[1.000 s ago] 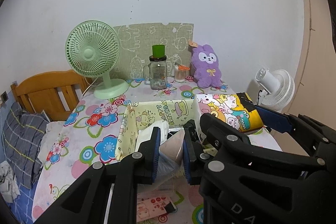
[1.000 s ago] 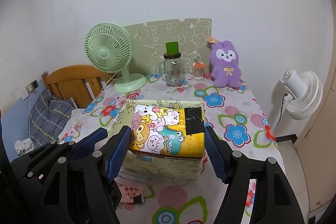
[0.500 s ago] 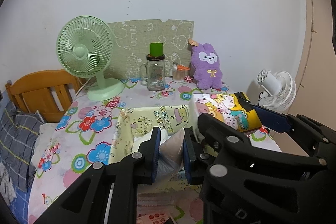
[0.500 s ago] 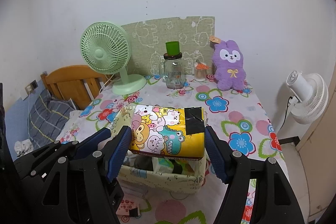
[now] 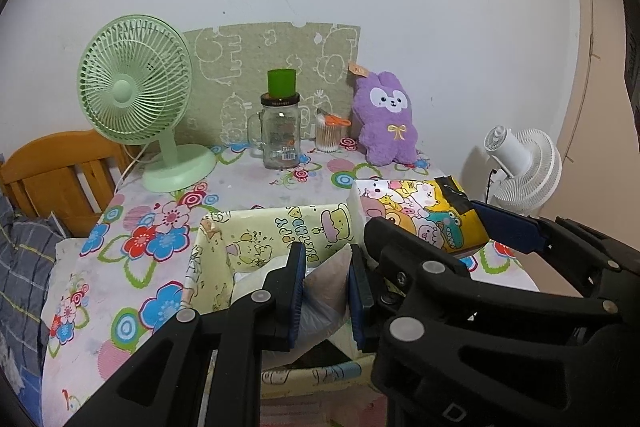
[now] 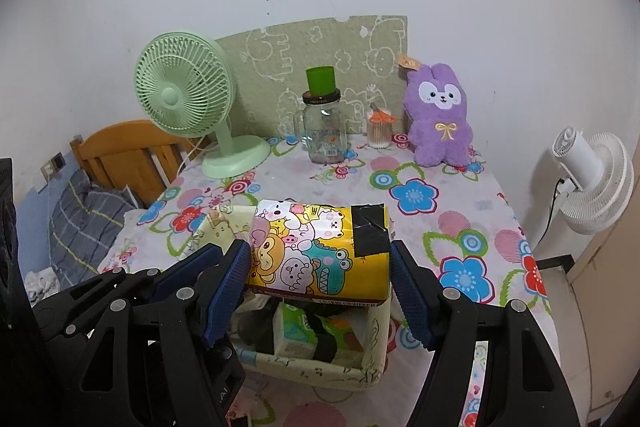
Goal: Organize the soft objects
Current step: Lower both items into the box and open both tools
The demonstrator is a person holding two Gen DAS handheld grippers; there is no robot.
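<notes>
Two blue pads of the left claw pinch a clear plastic bag above the yellow fabric bin on the floral bench. From the right wrist, the right claw grips a cartoon-printed tissue pack over the same bin.

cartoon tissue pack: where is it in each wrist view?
Left wrist: cartoon tissue pack right of centre, beyond the left tongs.
Right wrist: pack at centre, clamped in the right tongs, above the fabric bin.
Shared landmark: purple plush at the wall.
</notes>
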